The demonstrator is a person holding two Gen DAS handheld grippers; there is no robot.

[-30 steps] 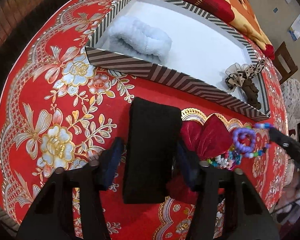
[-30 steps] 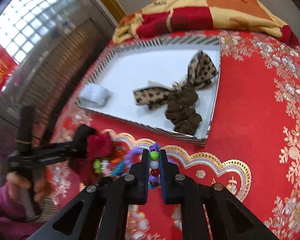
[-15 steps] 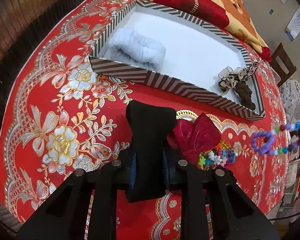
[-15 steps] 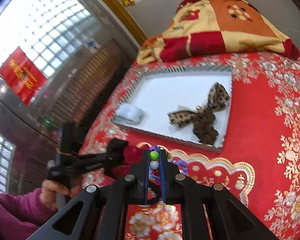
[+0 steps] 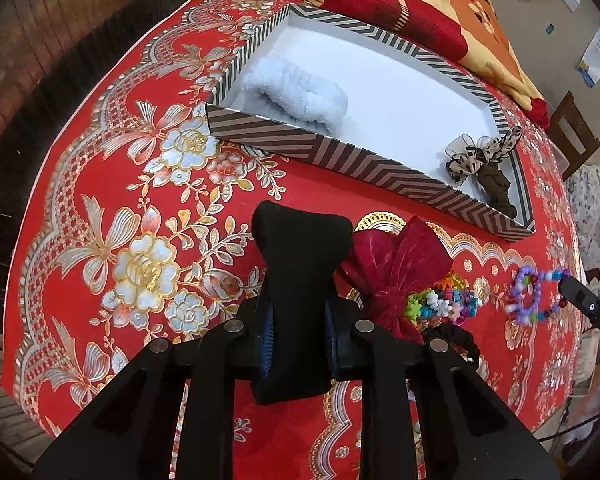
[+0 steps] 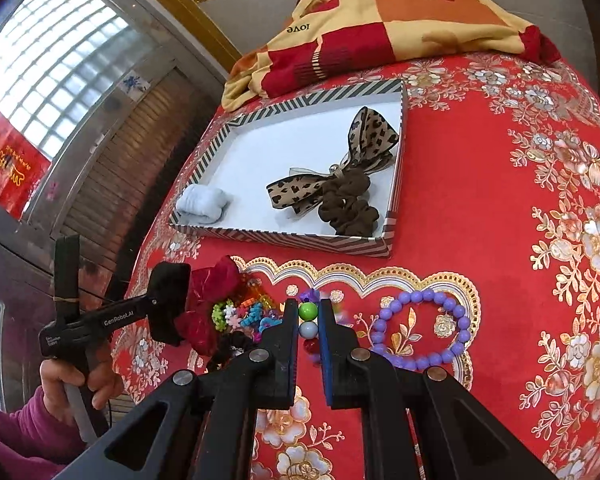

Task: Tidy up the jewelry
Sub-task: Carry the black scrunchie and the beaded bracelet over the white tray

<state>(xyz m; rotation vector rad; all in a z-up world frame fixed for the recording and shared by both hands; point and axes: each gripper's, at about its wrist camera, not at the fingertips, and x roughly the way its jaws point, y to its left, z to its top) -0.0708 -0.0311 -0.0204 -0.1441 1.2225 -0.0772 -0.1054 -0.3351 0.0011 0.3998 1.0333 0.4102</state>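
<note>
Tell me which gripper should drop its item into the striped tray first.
Probably left: the left gripper already clamps the black headband, close to the striped tray. The right gripper pinches a beaded bracelet farther back.

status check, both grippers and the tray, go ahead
Left gripper shut on black headband. Right gripper shut on beaded bracelet. Striped tray ahead, nothing blocking.

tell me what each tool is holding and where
Left tool pinches the black band near its lower end. Right tool grips a bead bracelet by a short run of beads.
</note>
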